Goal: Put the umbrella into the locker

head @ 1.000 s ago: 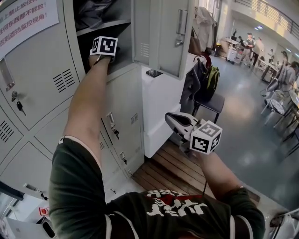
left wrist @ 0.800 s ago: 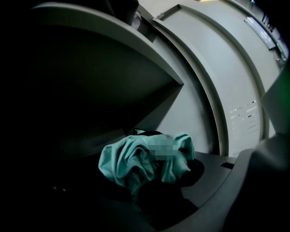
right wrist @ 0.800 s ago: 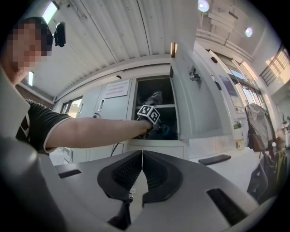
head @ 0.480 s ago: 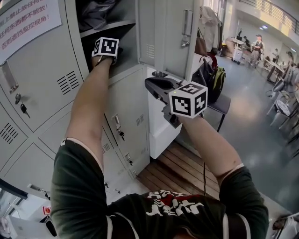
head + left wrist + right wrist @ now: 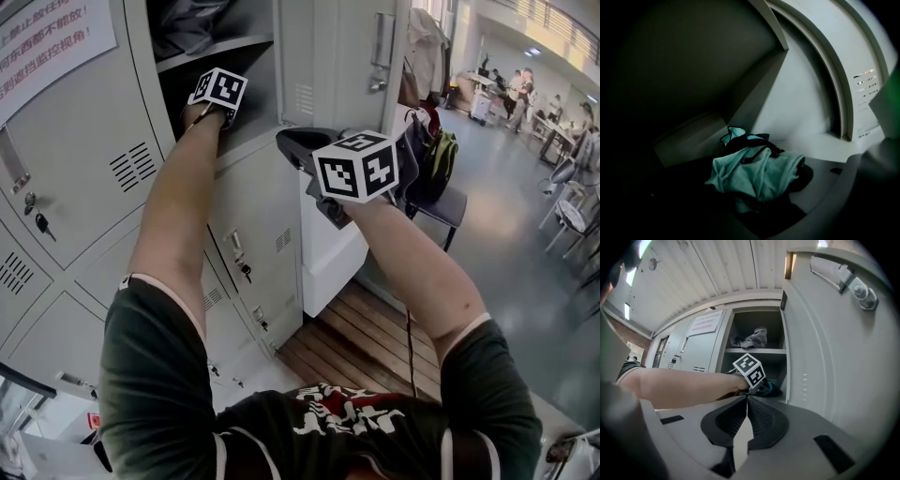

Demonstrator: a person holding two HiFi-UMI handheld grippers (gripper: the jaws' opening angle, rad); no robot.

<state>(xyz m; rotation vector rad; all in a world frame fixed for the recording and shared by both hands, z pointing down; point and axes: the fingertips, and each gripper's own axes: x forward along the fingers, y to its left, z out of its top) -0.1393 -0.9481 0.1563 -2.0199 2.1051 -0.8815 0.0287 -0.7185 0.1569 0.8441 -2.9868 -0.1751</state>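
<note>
Read the step as the tail end of placing – found the umbrella, a crumpled teal-and-black bundle, already lying on the floor of the locker, in the open compartment under the shelf, toward the back corner. Saw the left gripper reached deep into that compartment, its fingers spread wide apart, with the umbrella lying between and ahead of them; could not tell in the gloom whether either finger touched the fabric. Judged the hold as let go, not a grip. Found the right gripper raised outside, just beside the free edge of the open door, pads pressed together on nothing. Judged the next move as drawing the left gripper straight out without snagging the fabric – then probably swinging the door to with the right. Noted some grey cloth on the upper shelf, apart from the umbrella.
</note>
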